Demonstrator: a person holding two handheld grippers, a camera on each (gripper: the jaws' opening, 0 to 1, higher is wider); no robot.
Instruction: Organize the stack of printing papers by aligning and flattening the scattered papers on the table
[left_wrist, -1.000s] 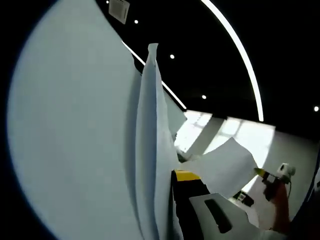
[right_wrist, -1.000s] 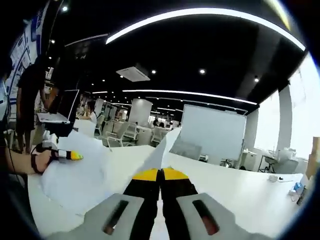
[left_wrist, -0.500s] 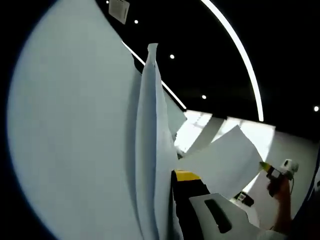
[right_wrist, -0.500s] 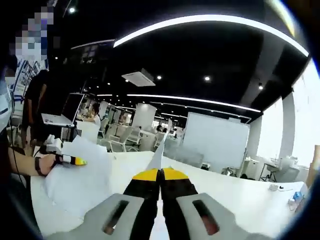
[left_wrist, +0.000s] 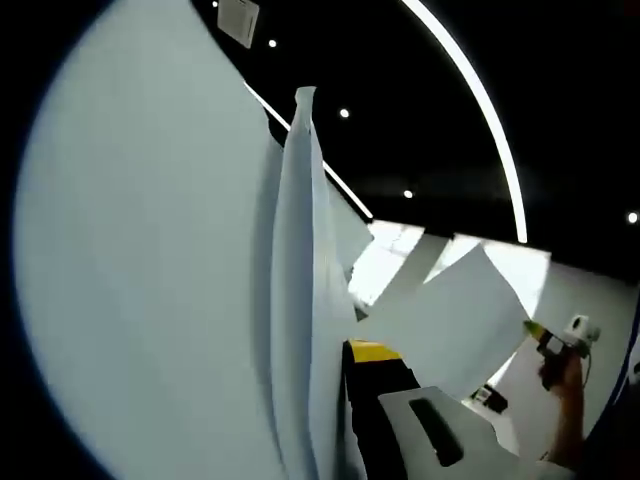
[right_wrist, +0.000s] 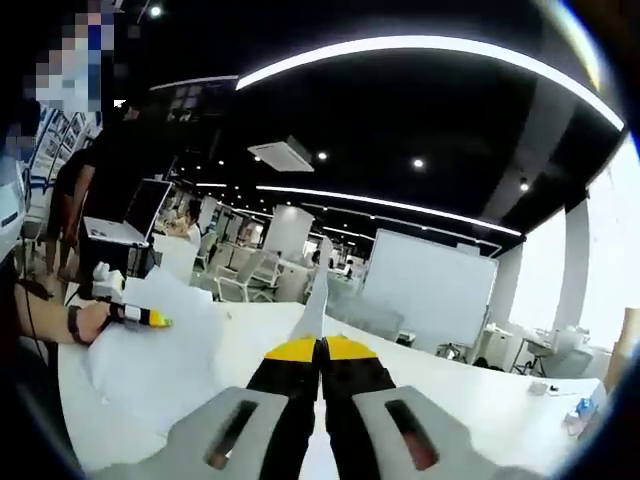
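Observation:
A stack of white printing papers (left_wrist: 150, 280) is lifted off the table, and its broad face covers the left of the left gripper view. My left gripper (left_wrist: 345, 352) is shut on one edge of it, with one yellow-tipped jaw showing beside the sheets. The far corner of the papers (left_wrist: 450, 320) is pinched by my right gripper (left_wrist: 537, 333). In the right gripper view my right gripper (right_wrist: 320, 347) is shut on the thin paper edge (right_wrist: 318, 300), which rises between its jaws. The sheets (right_wrist: 170, 360) spread left to my left gripper (right_wrist: 150, 320), held by a hand (right_wrist: 85, 322).
A white table (right_wrist: 450, 390) stretches beneath and beyond the papers. Behind it stand a whiteboard (right_wrist: 430, 285), office chairs (right_wrist: 250, 270) and a laptop (right_wrist: 115, 232) on a stand. A person (right_wrist: 90, 180) stands at the left. Small items lie at the table's far right edge (right_wrist: 575, 420).
The far corner held by the right gripper has lifted and the sheet between the grippers has drawn flatter. The right gripper view has tilted slightly upward. Both grips hold.

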